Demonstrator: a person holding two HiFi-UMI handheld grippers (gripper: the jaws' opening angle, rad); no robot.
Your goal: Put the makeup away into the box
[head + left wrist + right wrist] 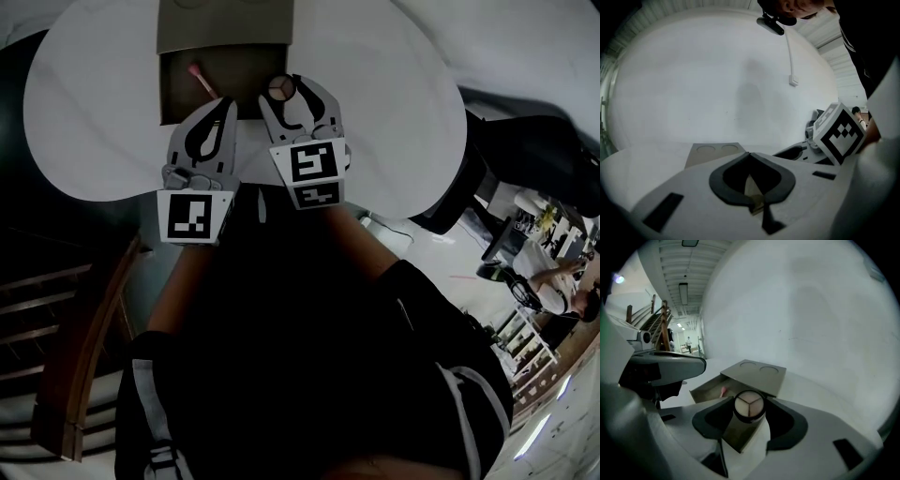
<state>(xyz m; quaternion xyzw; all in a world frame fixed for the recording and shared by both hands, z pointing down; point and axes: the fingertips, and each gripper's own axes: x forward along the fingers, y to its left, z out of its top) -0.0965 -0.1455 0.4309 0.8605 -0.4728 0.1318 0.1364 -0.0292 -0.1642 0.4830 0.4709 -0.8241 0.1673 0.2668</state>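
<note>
A flat brown box (pixel 225 26) lies on the white round table (pixel 394 103), its drawer (pixel 178 98) pulled out toward me. A pink-tipped stick (pixel 198 77) lies inside the drawer. My right gripper (pixel 292 94) is shut on a round compact with three shades (pixel 280 89), held just over the drawer's right front corner. In the right gripper view the compact (pixel 749 405) sits between the pads above the drawer (pixel 708 391). My left gripper (pixel 216 105) hovers beside it, shut and holding nothing. Its tips (pixel 749 154) meet in front of the box (pixel 712 152).
The table's near edge runs just under both grippers, with my dark-clothed legs below it. Wooden stairs (pixel 66 309) stand to the left. A black piece of furniture (pixel 534 150) sits to the right, and a person (pixel 553 281) stands farther off.
</note>
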